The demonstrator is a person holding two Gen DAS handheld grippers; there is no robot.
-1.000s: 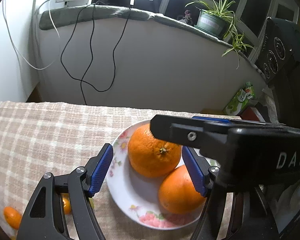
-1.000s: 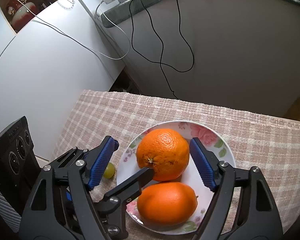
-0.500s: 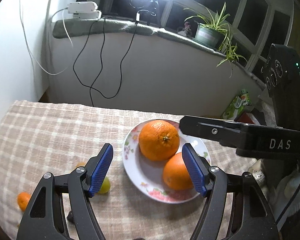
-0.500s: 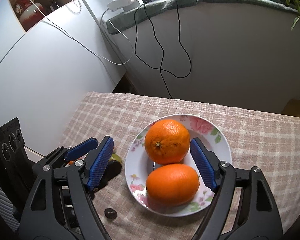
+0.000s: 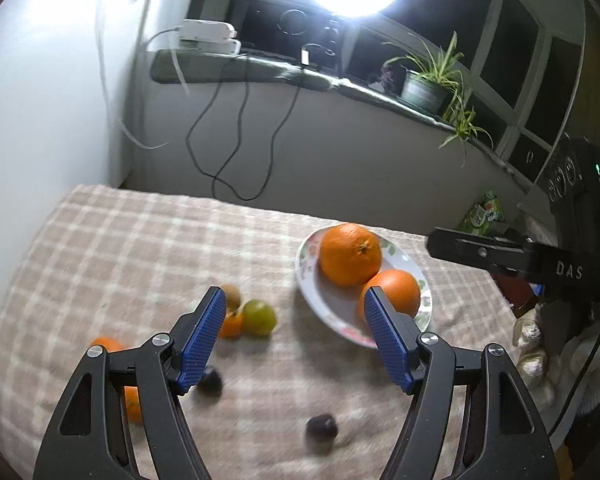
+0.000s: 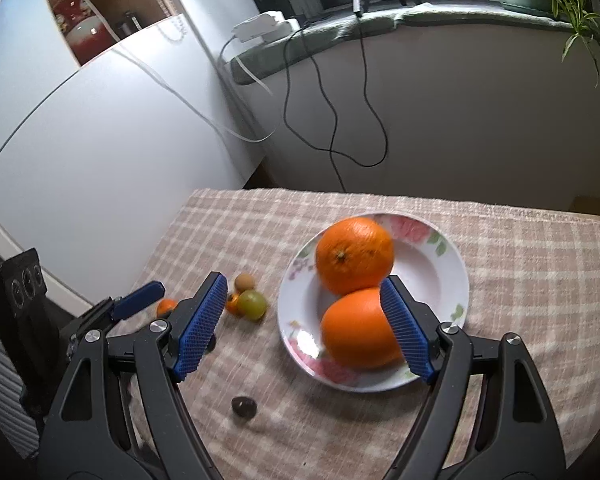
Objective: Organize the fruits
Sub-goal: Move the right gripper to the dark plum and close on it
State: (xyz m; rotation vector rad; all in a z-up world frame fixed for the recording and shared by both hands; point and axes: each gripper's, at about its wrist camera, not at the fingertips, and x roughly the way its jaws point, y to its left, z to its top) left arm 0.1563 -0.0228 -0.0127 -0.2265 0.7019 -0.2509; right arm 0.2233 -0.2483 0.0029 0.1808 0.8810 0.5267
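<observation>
A flowered white plate point(image 6: 440, 264) point(image 5: 332, 308) holds two large oranges point(image 6: 354, 254) point(image 5: 350, 254). Small fruits lie left of it on the checked cloth: a green one point(image 6: 252, 304) point(image 5: 260, 317), small orange ones point(image 5: 230, 324), a brownish one point(image 6: 245, 281), and dark ones point(image 6: 244, 406) point(image 5: 321, 428). My left gripper point(image 5: 296, 336) is open and empty above the cloth, between the small fruits and the plate. My right gripper point(image 6: 304, 324) is open and empty, held above the plate's left side. The left gripper's blue fingertip point(image 6: 140, 295) shows at the right view's left.
The checked cloth point(image 6: 520, 280) covers the table. A white cabinet point(image 6: 100, 160) stands to the left. A wall with hanging black cables point(image 6: 332, 120) and a sill with a potted plant point(image 5: 424, 88) is behind. Clutter point(image 5: 532, 352) lies off the table's right end.
Both grippers have pulled back and up from the plate, still open. The left view has swung left, so the small fruits on the cloth now show.
</observation>
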